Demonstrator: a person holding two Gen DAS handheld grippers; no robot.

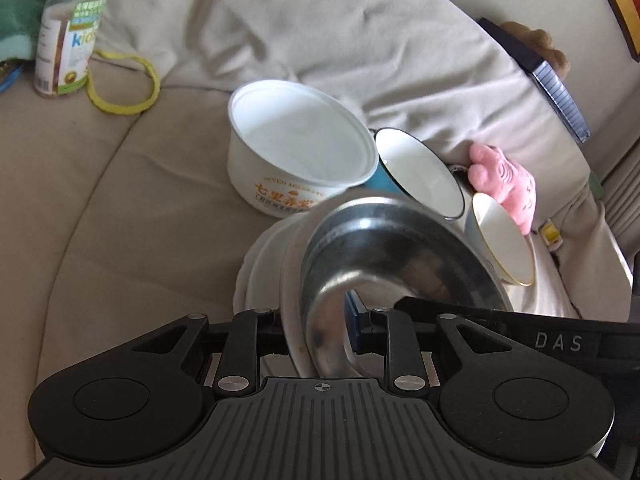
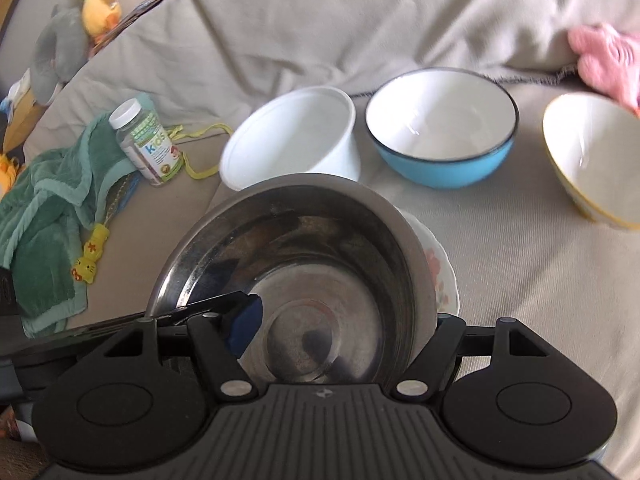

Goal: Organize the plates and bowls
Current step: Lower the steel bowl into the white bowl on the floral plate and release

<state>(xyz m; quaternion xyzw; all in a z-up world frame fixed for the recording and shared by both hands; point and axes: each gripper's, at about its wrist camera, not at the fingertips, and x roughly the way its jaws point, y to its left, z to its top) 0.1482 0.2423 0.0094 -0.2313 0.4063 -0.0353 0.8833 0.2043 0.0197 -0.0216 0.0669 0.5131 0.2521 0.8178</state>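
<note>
Here, low in the frame, the steel bowl (image 2: 320, 272) sits in stacked plates (image 2: 442, 276); my left gripper (image 1: 320, 328) clamps their rim, my right gripper (image 2: 340, 340) clasps the stack. Upper centre: white tub (image 2: 292, 140), blue bowl (image 2: 440, 128).

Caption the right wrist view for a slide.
Both grippers carry a steel bowl stacked on a floral plate toward three empty bowls on the sofa.

Three bowls – white tub (image 2: 294, 136), blue bowl (image 2: 442, 126), cream bowl (image 2: 592, 160) – block ahead; sofa (image 2: 520, 272) right lies bare
</note>
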